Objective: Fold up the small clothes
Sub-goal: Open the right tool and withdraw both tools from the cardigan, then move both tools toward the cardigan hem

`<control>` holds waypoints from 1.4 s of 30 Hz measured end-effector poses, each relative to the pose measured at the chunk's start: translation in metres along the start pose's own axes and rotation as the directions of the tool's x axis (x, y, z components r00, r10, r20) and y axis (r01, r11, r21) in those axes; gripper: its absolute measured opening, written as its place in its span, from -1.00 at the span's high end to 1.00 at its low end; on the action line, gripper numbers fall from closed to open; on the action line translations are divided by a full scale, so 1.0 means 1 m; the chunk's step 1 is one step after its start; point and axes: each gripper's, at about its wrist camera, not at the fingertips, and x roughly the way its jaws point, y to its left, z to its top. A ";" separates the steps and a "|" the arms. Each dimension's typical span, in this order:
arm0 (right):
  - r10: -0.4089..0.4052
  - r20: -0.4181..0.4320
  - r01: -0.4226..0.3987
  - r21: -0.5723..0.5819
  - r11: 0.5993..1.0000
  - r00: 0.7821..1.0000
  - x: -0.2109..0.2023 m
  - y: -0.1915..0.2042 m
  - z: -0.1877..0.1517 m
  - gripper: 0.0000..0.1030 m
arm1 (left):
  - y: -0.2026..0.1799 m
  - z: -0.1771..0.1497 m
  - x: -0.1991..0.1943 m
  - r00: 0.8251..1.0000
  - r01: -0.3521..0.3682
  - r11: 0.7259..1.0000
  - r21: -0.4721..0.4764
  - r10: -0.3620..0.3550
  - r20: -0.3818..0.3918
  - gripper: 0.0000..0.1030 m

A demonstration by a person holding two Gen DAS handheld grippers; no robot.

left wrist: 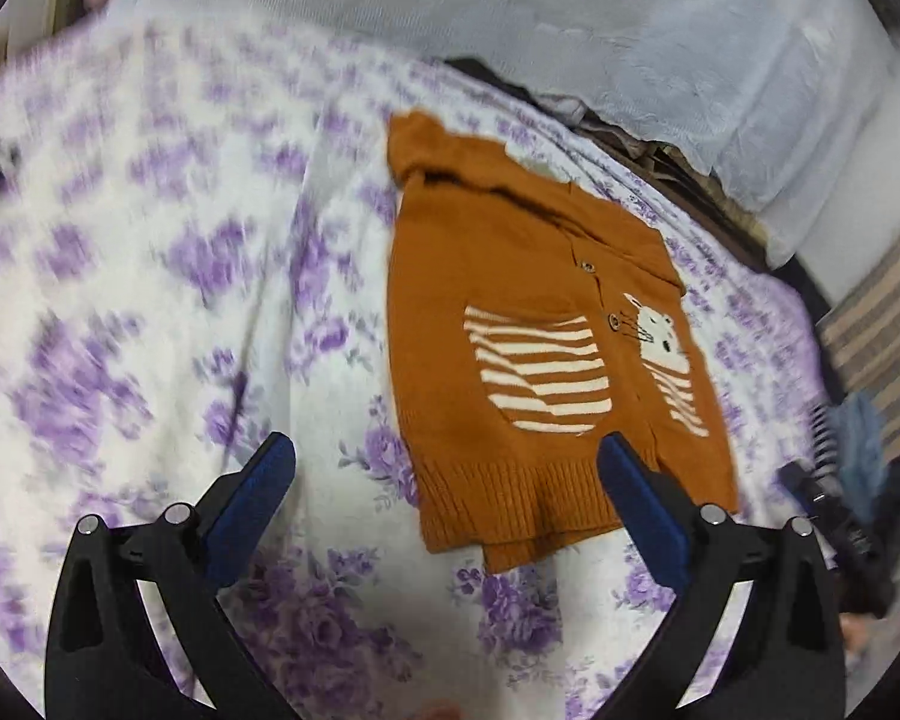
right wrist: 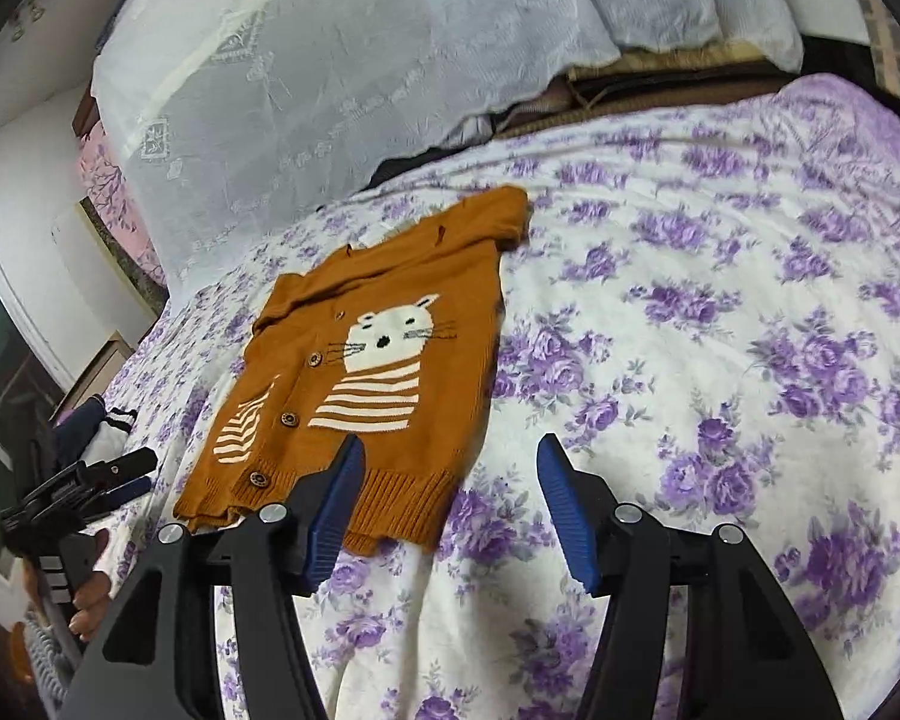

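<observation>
Hovering both grippers, left and right, fingers spread and empty, over the brown cardigan lying on the flowery bedspread; sleeves look tucked in, bottom fold not yet done.

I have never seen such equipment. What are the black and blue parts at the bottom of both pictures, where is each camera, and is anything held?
They are hand-held grippers, one in each of a person's hands; each has a camera looking forward along its two blue-padded fingers. One picture is from the left gripper, the other from the right gripper. In the right view, the left gripper and the hand holding it show at the left edge. A brown knitted cardigan with a cat design lies on a purple-flowered bedspread. Both grippers are open; nothing is held.
</observation>
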 end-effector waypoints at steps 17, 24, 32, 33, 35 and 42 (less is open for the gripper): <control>0.136 -0.171 -0.110 0.154 0.982 0.976 0.086 -0.013 0.054 -0.06 | -0.021 0.068 0.034 0.992 0.117 0.990 0.085 -0.113 -0.055 -0.86; 0.147 -0.166 -0.123 0.147 0.981 0.975 0.107 -0.010 0.063 -0.06 | 0.009 0.073 0.085 0.973 0.150 0.989 -0.008 -0.149 -0.176 -0.86; 0.211 -0.179 -0.178 0.181 0.967 0.961 0.105 -0.019 0.045 0.08 | -0.011 0.042 0.078 0.940 0.263 0.962 0.071 -0.239 -0.242 -0.86; 0.219 -0.182 -0.185 0.185 0.965 0.959 0.103 -0.019 0.041 0.12 | -0.011 0.037 0.074 0.935 0.281 0.957 0.066 -0.258 -0.245 -0.86; 0.241 -0.186 -0.204 0.195 0.959 0.953 0.097 -0.019 0.033 0.17 | -0.011 0.024 0.065 0.916 0.333 0.941 0.053 -0.310 -0.256 -0.86; 0.283 -0.188 -0.245 0.205 0.948 0.940 0.075 -0.009 0.012 0.23 | -0.021 0.003 0.051 0.889 0.405 0.912 0.070 -0.374 -0.263 -0.85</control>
